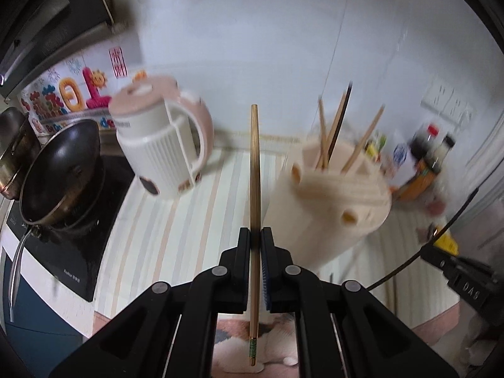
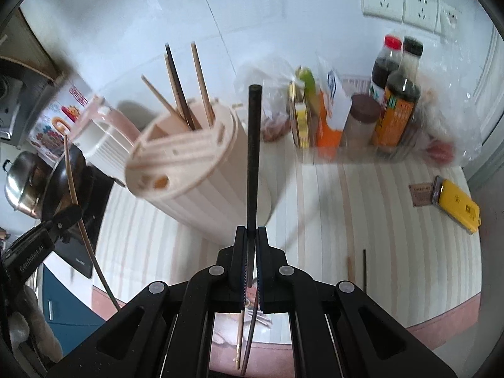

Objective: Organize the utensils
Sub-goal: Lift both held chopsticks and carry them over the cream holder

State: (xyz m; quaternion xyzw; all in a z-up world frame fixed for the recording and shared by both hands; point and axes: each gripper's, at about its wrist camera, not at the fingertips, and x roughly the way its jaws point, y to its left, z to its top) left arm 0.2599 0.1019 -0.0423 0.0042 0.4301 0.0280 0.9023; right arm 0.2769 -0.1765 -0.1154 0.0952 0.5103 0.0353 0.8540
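Chopsticks (image 2: 364, 269) lie on striped countertop (image 2: 393, 220) near white tiled wall (image 2: 252, 6).

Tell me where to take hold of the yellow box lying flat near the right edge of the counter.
Grip the yellow box across its two long sides, near the middle, coming straight down from above. It lies flat and long on the striped counter, so its narrow width suits the jaws best. Its far end lies close against a small brown card, so stay clear of that end.
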